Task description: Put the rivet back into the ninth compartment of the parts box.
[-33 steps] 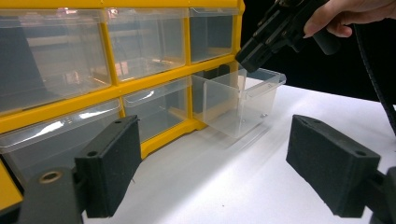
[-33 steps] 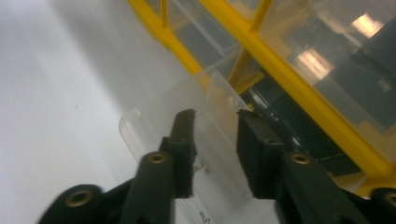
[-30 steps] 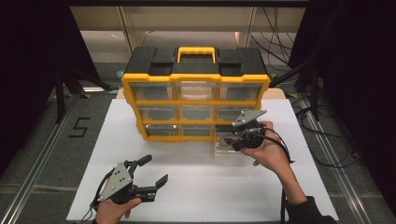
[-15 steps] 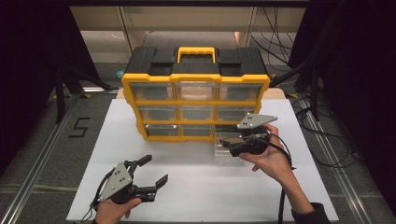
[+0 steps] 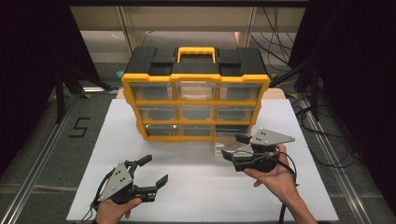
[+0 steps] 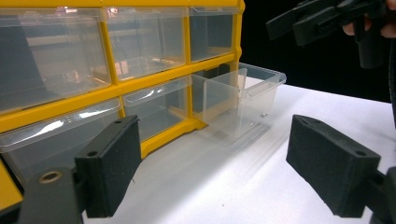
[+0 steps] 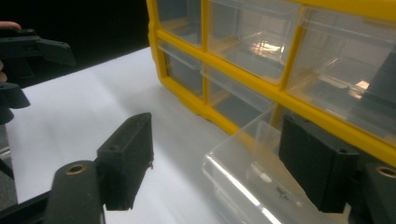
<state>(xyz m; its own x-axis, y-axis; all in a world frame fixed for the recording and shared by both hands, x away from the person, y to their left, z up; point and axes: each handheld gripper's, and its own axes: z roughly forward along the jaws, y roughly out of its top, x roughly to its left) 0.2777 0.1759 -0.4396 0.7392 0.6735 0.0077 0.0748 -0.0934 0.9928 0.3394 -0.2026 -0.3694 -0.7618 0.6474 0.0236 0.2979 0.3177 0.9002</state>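
Observation:
A yellow and black organiser with clear drawers stands at the back of the white board. Its bottom right drawer is pulled out onto the board; it also shows in the left gripper view as the clear drawer and in the right gripper view as the drawer. My right gripper hovers just in front of this drawer. Its jaws have just been opening and the pads press on nothing. My left gripper is held open low at the near left, empty, facing the organiser.
The white board lies on a dark table with metal rails on both sides. Cables trail at the right. A "5" mark sits left of the board. In the left gripper view the right gripper shows at the top right.
The right gripper has opened, let go of the drawer front and drawn back toward the near side. The drawer stays pulled out. The left gripper has not moved.

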